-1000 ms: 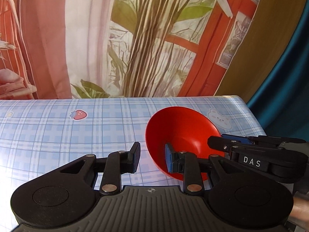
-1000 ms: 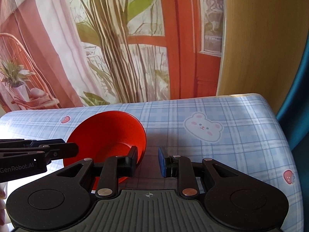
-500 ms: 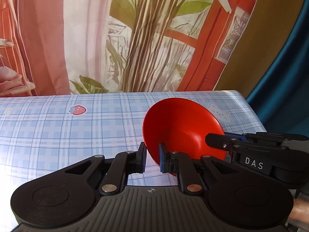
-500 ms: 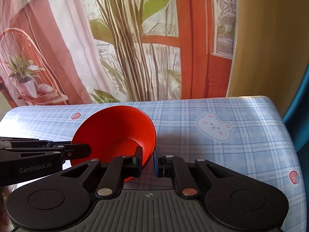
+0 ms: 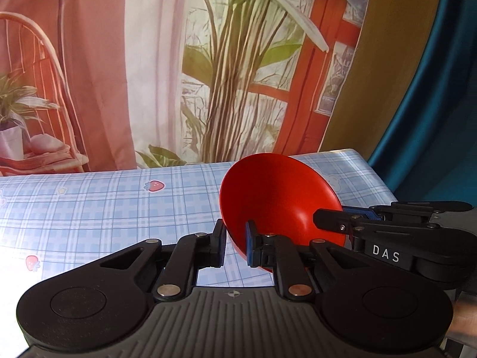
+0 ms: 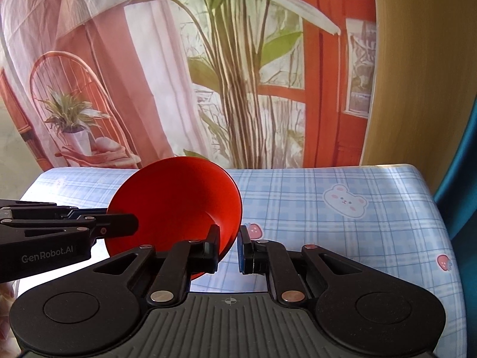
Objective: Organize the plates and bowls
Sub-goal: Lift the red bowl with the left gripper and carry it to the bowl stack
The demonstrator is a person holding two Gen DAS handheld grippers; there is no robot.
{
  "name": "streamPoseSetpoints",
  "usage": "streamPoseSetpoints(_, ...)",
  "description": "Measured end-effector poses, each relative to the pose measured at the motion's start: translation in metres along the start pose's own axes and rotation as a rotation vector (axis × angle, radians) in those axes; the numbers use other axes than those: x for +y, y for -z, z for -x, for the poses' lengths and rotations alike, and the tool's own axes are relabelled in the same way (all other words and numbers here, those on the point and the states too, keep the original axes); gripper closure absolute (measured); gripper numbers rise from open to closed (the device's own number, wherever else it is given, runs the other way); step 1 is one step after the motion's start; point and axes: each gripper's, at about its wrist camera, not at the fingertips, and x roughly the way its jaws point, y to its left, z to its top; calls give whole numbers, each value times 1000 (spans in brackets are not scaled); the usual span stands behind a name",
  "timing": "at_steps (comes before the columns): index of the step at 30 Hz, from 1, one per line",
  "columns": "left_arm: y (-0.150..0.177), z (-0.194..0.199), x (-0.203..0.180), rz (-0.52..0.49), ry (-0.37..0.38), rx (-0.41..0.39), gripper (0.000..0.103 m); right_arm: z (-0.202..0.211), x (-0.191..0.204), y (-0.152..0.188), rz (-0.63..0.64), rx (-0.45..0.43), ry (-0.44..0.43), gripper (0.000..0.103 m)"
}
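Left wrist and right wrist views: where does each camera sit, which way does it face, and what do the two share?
Left wrist view: sits on the left claw, looking forward along its fingers over the checked tablecloth toward the printed backdrop; its own fingers straddle the red bowl rim, and the right claw enters from the right.
Right wrist view: sits on the right claw, facing the same way; its fingers straddle the bowl's opposite rim, with the left claw entering from the left.
Shared: bowl, tablecloth, backdrop, each other's claw.

"DAS" on right tongs [image 5: 328, 223], "GenRobot.AI" on left tongs [image 6: 125, 226]
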Motion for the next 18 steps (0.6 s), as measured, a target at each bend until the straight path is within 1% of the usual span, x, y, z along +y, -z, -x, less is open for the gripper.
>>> streamPoseSetpoints(9,20,57,5,-7,-26,-42,89,41,33,15,11,-29,-41,92)
streamPoseSetpoints(18,43,98,20,16,-53,-65,89,67,69,33,31,-40,-81,92)
